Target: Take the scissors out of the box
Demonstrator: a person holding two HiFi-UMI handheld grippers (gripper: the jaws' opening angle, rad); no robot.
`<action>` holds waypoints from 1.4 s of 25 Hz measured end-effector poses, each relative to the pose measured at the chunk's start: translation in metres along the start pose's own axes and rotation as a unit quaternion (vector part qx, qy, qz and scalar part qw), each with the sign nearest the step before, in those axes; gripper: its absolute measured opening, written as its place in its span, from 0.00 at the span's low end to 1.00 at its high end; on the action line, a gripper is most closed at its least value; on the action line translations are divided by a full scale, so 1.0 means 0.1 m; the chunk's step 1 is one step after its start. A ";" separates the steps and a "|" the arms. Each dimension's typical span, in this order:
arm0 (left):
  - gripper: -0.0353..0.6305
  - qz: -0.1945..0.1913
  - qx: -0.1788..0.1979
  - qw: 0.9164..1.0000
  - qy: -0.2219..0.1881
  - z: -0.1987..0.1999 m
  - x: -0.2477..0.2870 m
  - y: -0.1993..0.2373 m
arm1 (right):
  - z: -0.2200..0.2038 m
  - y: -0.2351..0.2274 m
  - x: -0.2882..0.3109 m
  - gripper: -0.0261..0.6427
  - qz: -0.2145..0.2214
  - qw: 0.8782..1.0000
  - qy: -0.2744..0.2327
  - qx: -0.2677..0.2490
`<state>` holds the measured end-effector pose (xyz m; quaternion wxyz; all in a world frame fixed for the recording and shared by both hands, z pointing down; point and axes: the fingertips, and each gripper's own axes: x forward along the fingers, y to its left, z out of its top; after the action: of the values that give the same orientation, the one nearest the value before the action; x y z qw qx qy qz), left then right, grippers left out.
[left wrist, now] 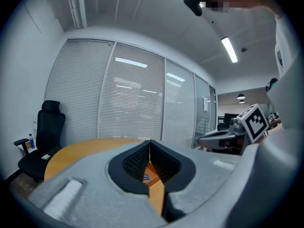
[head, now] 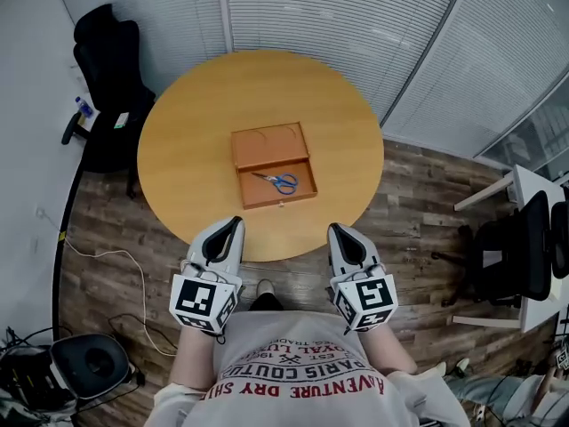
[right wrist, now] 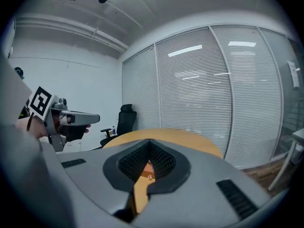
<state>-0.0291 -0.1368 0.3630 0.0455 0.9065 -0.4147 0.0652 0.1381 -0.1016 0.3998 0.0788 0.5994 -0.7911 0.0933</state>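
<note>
Left hand-held gripper [head: 235, 223] and right hand-held gripper [head: 334, 229] hover side by side just off the near edge of the worktop, in front of the person's grey printed T-shirt [head: 298, 363], both pointing toward the middle of the worktop. Each has its jaws closed tip to tip with nothing between them, as the left gripper view and the right gripper view both show. Below them a dark wood-plank floor [head: 418, 194] spreads out, bounded by curved walls of white slatted blinds [head: 338, 16]. On it stands the round, light-brown wooden worktop [head: 191, 149], the largest piece of furniture in the head view. A black office chair [head: 107, 78] stands to the left of the worktop and a second black chair [head: 516, 256] sits well off to the right, beside a white desk [head: 533, 189]. Near the centre of the worktop lies a flat rectangular orange-brown wooden box [head: 271, 145], well apart from both grippers. Its nearer half is open on top, and the small blue-handled metal scissors [head: 279, 182] lie inside that open compartment, handles toward the right and blades pointing left.
</note>
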 end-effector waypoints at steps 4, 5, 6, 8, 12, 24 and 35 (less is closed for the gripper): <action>0.07 0.002 -0.013 1.000 0.006 -0.05 0.13 0.46 | 0.00 0.09 0.43 0.05 -0.005 1.000 0.015 0.000; 0.07 0.004 -0.017 1.000 0.008 -0.08 0.15 0.56 | 0.00 0.11 0.52 0.05 -0.004 1.000 0.018 0.000; 0.07 0.008 -0.022 1.000 0.009 -0.11 0.17 0.65 | 0.00 0.13 0.60 0.05 -0.002 1.000 0.021 -0.001; 0.07 0.019 -0.033 0.999 0.011 -0.15 0.19 0.81 | 0.01 0.16 0.76 0.05 0.006 1.000 0.027 -0.005; 0.07 0.039 -0.045 0.998 0.015 -0.21 0.27 1.05 | 0.00 0.12 1.09 0.05 0.024 0.999 0.041 -0.012; 0.07 0.131 -0.089 0.987 0.034 -0.50 0.62 1.58 | -0.31 -0.04 2.03 0.05 0.132 0.980 0.140 -0.049; 0.07 0.165 -0.118 0.976 0.082 -0.90 1.06 1.58 | -1.29 -0.23 2.53 0.05 0.239 0.907 0.313 -0.148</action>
<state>-0.0872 -0.3071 0.4727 0.1746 0.8055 -0.5580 0.0963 0.0942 -0.3124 0.5862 0.3855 0.3134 -0.8502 0.1743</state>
